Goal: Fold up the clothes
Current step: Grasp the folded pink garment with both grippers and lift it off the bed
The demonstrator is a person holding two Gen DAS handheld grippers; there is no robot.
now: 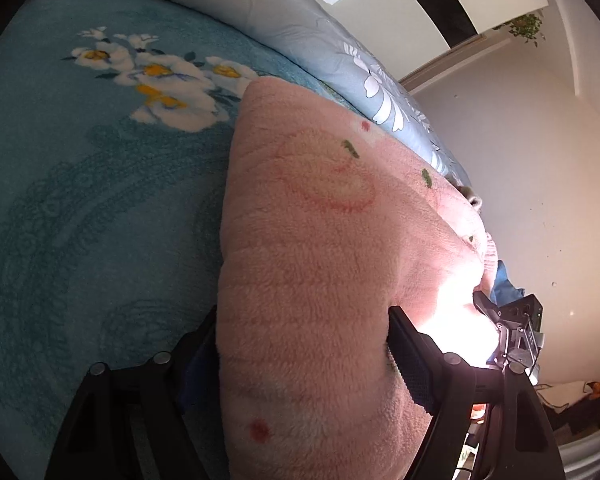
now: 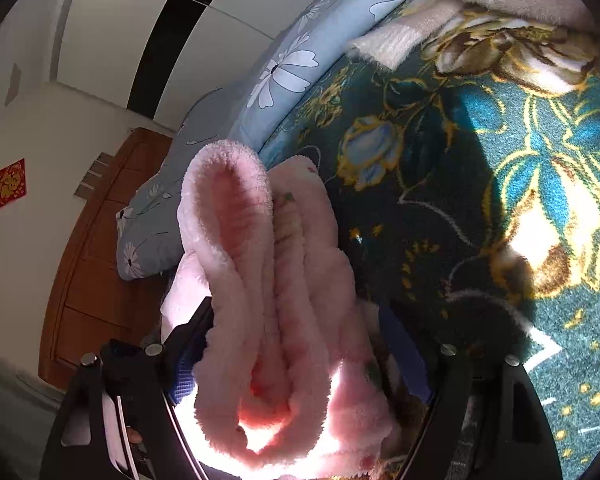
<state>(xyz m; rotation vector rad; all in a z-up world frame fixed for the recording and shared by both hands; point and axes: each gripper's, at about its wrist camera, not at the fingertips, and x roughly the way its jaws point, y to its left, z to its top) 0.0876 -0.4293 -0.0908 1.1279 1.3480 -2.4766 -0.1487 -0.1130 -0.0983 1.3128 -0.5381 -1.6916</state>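
Note:
A pink fleece garment (image 1: 320, 264) with faint red rings and small green and red marks lies stretched over the bed. My left gripper (image 1: 300, 340) is shut on its near edge, the cloth bunched between both fingers. In the right wrist view the same pink fleece (image 2: 260, 280) hangs in thick folds between the fingers of my right gripper (image 2: 296, 340), which is shut on it. The right gripper also shows in the left wrist view (image 1: 516, 328) at the garment's far end.
A blue floral blanket (image 1: 80, 200) covers the bed at left, with a light blue flowered quilt (image 1: 364, 68) rolled along its far side. A dark teal floral blanket (image 2: 480, 200) lies to the right, with a wooden drawer unit (image 2: 96, 248) and white wall beyond.

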